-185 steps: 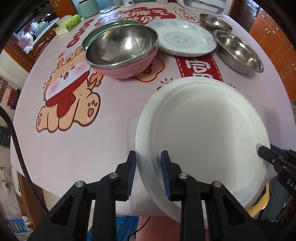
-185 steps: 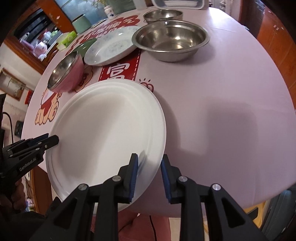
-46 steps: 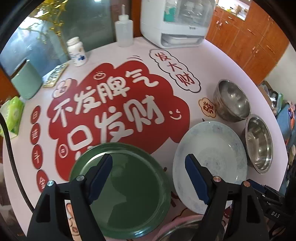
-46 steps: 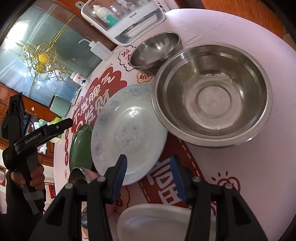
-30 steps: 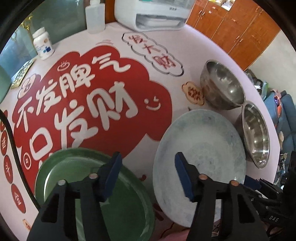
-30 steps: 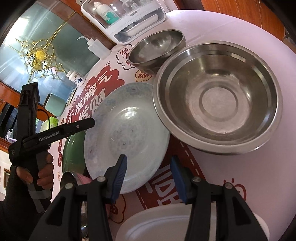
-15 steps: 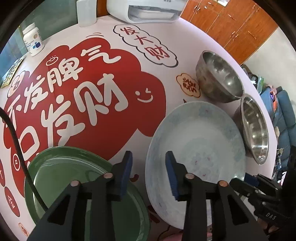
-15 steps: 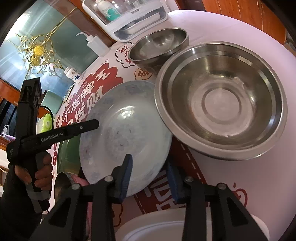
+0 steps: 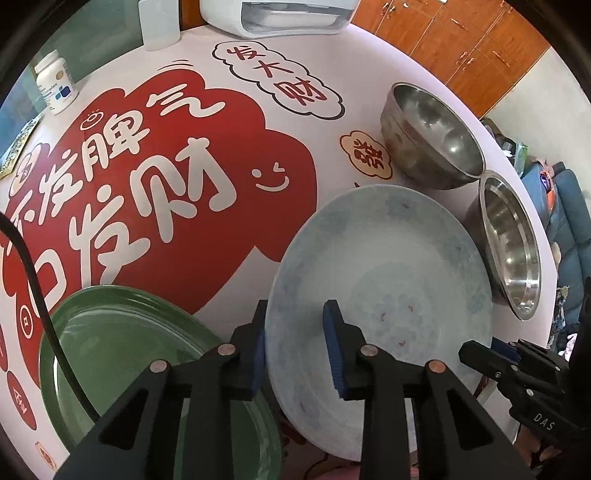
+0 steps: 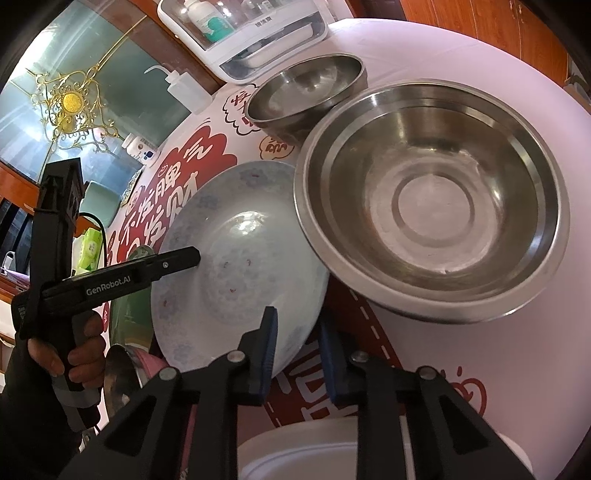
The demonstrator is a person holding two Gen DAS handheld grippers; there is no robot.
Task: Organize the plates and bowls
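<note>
A pale blue patterned plate (image 9: 388, 266) lies on the pink printed tablecloth; it also shows in the right wrist view (image 10: 236, 258). My left gripper (image 9: 295, 347) straddles its left rim, one pad under and one over, jaws a little apart. My right gripper (image 10: 297, 354) straddles its near right rim the same way. A green plate (image 9: 122, 350) lies left of it. A large steel bowl (image 10: 432, 218) and a smaller steel bowl (image 10: 306, 88) stand to the right. A white plate (image 10: 332, 458) lies nearest.
A pink bowl with steel lining (image 10: 125, 369) sits by the green plate. A white dispenser box (image 9: 280, 14), a squeeze bottle (image 10: 184, 88) and a pill bottle (image 9: 55, 85) stand at the table's far side. Wooden cabinets (image 9: 461, 44) are behind.
Both grippers have let go of the white plate, moved to the blue plate, and narrowed their jaws around its opposite rims over the last second.
</note>
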